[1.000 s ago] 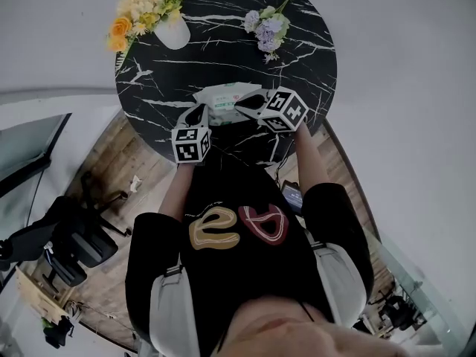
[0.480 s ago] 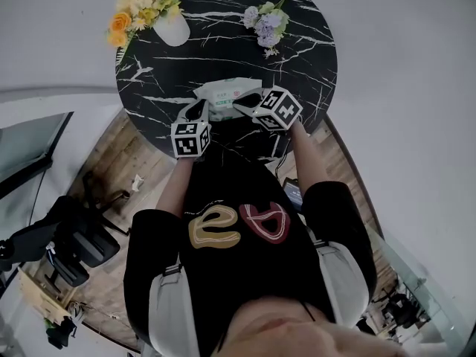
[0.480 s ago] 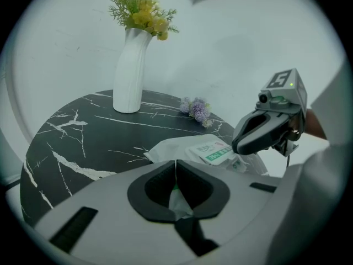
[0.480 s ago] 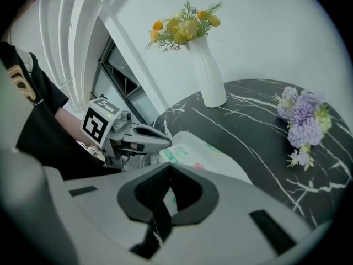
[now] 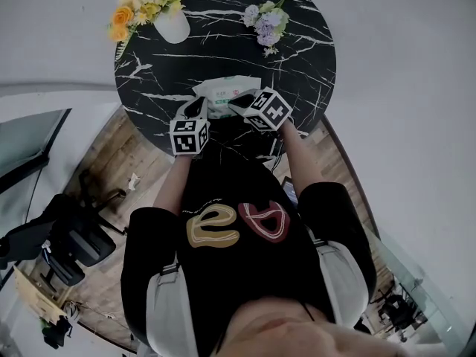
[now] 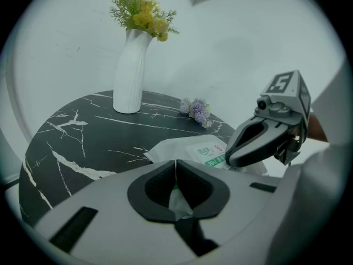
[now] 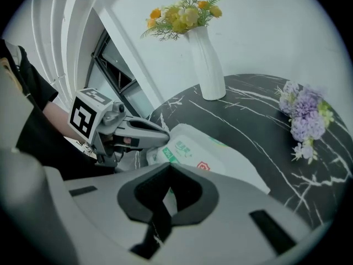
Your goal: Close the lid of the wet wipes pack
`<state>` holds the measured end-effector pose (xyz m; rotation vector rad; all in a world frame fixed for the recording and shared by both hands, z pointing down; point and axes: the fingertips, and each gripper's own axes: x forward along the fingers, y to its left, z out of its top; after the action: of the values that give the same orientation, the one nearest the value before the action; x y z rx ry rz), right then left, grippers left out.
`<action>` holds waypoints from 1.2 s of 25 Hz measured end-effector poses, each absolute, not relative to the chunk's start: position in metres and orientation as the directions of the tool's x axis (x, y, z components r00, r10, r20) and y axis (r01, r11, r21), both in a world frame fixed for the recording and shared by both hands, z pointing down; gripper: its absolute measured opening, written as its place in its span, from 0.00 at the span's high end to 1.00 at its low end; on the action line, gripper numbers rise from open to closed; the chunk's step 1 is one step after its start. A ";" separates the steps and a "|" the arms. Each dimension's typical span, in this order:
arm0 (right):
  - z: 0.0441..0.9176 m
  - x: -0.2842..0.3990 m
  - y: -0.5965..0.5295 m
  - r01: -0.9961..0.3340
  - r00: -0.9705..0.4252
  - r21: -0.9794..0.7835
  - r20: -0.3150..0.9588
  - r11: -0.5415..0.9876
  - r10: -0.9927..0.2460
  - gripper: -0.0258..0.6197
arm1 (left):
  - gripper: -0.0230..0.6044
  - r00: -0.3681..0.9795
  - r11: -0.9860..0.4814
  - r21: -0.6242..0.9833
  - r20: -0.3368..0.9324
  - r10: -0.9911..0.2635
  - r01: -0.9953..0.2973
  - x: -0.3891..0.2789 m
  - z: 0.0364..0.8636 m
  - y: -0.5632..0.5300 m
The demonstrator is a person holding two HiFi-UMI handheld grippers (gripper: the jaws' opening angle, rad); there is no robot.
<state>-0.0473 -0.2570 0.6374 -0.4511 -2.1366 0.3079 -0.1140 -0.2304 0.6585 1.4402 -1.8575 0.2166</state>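
Right now the wet wipes pack (image 5: 223, 91) lies flat on the round black marble table (image 5: 297, 58), at 6 o'clock near the person's edge, with its printed label (image 6: 208, 152) facing up. At the pack's 7 o'clock the left gripper (image 6: 175, 163) is clenched, tips together over the wrapper's near end. White film shows in the slit behind them, though I cannot tell whether it is pinched. From 4 o'clock the right gripper (image 7: 167, 167) is clenched as well, its tips resting on the pack's top beside the label. A white vase of yellow flowers (image 5: 172, 30) stands at 10 o'clock, a lilac sprig (image 5: 265, 27) at 1 o'clock.
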 end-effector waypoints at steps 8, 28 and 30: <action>0.645 -0.048 -0.256 0.166 -0.508 -0.344 0.773 0.924 0.379 0.94 | 0.93 -0.063 0.344 0.321 0.643 -0.763 -0.882 -0.115 0.659 -0.230; 0.652 -0.050 -0.258 -0.094 -0.527 -0.300 0.824 0.949 0.208 0.94 | 0.93 0.014 0.292 0.384 0.625 -0.781 -0.876 -0.116 0.663 -0.230; 0.651 -0.052 -0.258 -0.142 -0.560 -0.284 0.813 0.948 0.159 0.94 | 0.93 0.026 0.296 0.397 0.634 -0.773 -0.869 -0.118 0.662 -0.230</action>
<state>-0.0516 -0.2582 0.6513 -0.0117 -2.1291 0.3939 -0.1182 -0.2298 0.6622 1.4896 -1.7541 0.1496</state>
